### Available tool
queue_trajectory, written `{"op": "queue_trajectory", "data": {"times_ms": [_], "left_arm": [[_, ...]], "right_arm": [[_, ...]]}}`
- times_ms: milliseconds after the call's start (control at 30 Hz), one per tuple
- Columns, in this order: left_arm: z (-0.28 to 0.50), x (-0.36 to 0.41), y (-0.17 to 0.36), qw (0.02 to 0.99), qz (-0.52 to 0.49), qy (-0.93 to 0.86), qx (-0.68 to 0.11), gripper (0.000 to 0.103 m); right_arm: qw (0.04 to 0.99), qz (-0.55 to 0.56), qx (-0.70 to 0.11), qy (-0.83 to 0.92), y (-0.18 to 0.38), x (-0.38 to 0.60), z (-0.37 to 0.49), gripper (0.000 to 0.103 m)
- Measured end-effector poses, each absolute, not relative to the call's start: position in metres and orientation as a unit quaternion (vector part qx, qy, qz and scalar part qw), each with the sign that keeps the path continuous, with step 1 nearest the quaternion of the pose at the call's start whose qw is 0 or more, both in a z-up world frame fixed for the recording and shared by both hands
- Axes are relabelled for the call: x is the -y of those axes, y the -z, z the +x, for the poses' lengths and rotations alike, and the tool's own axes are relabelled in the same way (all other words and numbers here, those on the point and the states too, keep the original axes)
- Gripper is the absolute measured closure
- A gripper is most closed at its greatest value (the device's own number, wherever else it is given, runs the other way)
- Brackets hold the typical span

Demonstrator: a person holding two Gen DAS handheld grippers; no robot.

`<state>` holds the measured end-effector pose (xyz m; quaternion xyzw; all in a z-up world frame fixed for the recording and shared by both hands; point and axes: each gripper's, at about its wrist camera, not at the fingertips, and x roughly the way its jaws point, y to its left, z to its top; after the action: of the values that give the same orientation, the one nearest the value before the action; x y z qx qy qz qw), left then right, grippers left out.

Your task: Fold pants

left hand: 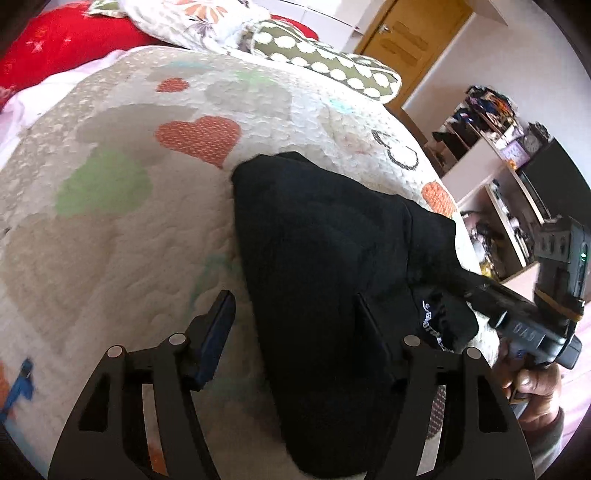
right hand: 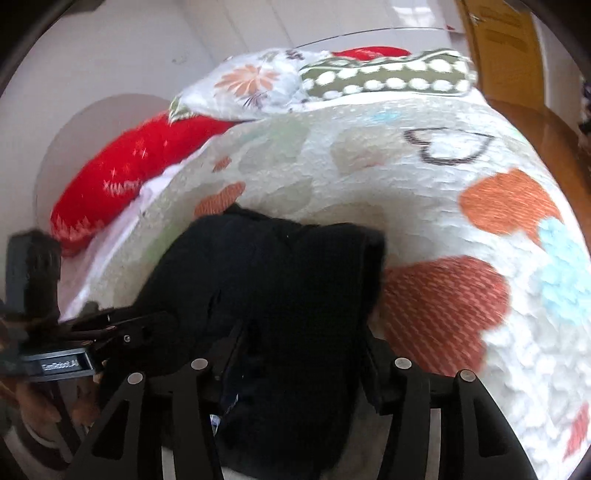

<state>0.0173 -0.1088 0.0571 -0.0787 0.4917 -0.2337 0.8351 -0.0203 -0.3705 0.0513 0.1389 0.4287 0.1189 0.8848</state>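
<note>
The black pants point(left hand: 317, 258) lie bunched in a folded heap on the heart-patterned quilt point(left hand: 110, 177). My left gripper point(left hand: 295, 325) is open, its left finger point(left hand: 214, 332) over the quilt and its right finger point(left hand: 373, 339) against the pants' near edge. My right gripper point(right hand: 299, 354) is open with pants fabric point(right hand: 280, 280) lying between its fingers. In the left wrist view the right gripper point(left hand: 469, 284) reaches into the pants from the right. In the right wrist view the left gripper point(right hand: 110, 325) lies at the pants' left edge.
Pillows lie at the head of the bed: a red one point(left hand: 62, 40), a floral one point(left hand: 199, 18) and a green dotted one point(left hand: 325, 59). A cluttered shelf unit point(left hand: 498, 177) and a wooden door point(left hand: 410, 33) stand beyond the bed's right side.
</note>
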Motion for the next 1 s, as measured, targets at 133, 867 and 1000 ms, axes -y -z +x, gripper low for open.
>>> {"op": "queue_trajectory", "data": {"times_ms": [133,867,1000], "left_arm": [[-0.005,0.112,-0.077,0.864,-0.037,0.204,-0.460,0.036],[-0.020,0.145,-0.049,0.885,0.014,0.177,-0.430,0.029],[-0.023,0.143,-0.053,0.887,0.012,0.173,-0.429,0.029]], "right_arm": [[0.901,0.151,-0.392,-0.108,-0.080,0.381,-0.040,0.052],[0.896,0.089,-0.417,-0.123,-0.046,0.319,0.023,0.058],[0.895,0.087,-0.419,-0.127,-0.059,0.320,0.014,0.058]]}}
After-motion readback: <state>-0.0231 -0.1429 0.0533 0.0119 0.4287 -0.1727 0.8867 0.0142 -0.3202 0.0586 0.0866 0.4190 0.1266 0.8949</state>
